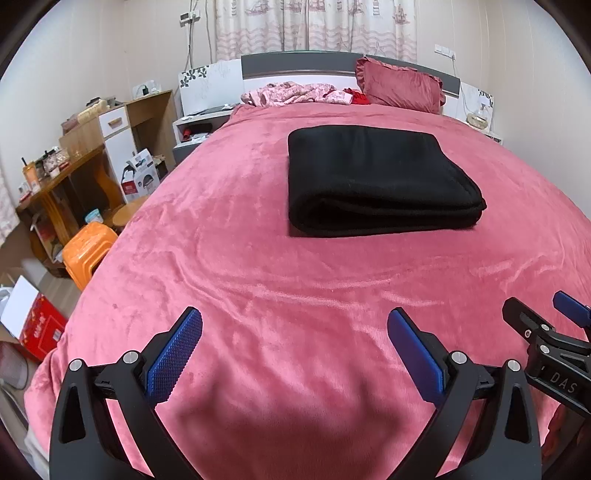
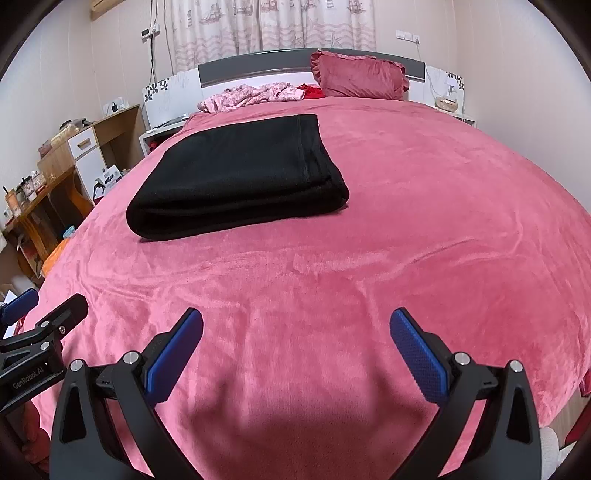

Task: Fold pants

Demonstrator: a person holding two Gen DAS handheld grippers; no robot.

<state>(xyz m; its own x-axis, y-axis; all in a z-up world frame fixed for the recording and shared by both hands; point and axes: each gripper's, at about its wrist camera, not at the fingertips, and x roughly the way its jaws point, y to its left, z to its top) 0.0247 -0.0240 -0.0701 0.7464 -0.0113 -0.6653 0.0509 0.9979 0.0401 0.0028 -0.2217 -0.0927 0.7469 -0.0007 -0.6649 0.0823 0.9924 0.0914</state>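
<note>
Here the black pants lie folded into a thick rectangle on the pink bedspread, well ahead of both grippers and touching neither. The left gripper has its jaws spread wide over bare bedspread, holding nothing; the right gripper is the same. A pillow and what looks like crumpled pink clothing sit by the headboard.

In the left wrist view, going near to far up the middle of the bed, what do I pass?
Left tongs, open → bare pink blanket → folded black pants → crumpled pink floral garment → grey headboard → curtain.
</note>
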